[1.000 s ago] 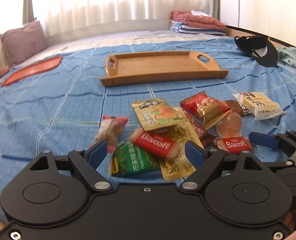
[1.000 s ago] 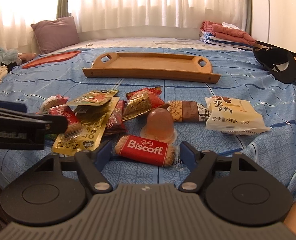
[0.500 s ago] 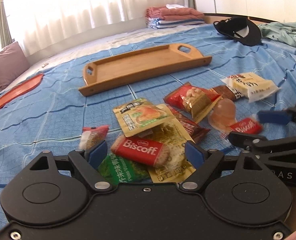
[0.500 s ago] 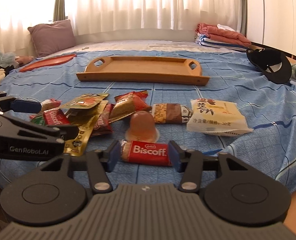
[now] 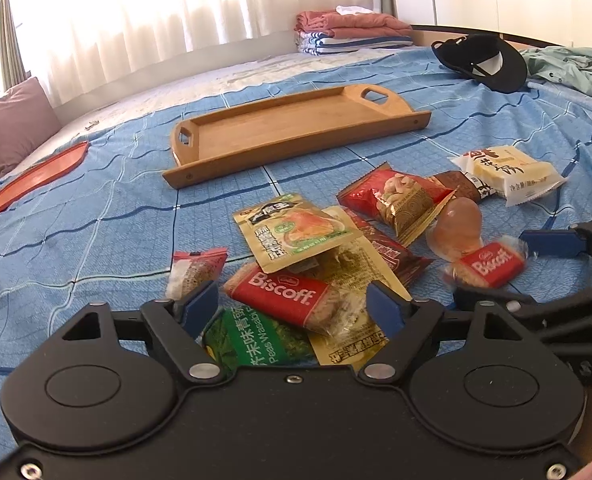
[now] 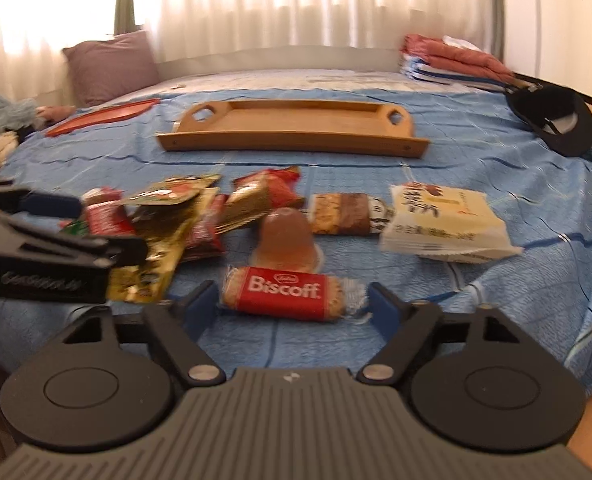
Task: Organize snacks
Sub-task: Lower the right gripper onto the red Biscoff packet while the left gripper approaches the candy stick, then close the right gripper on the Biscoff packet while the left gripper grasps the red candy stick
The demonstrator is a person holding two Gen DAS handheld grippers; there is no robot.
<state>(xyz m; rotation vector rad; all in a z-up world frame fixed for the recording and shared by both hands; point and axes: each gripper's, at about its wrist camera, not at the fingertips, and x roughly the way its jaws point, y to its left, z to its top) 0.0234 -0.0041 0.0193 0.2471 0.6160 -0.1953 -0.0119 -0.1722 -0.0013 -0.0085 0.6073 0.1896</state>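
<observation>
Pick-up step: left gripper [image 5: 293,304] and right gripper [image 6: 291,306] each straddle a Biscoff [image 5: 281,296] [image 6: 283,291], jaws spread. Next, judged: close, lift, carry to the empty tray [image 6: 296,142].

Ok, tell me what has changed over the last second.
The right tool has closed in around its Biscoff packet, narrowed half a second back, then reopened; the packet still lies on the bedspread. The left tool has swung right and stays open over its own Biscoff packet. The wooden tray and other snacks have not moved.
</observation>
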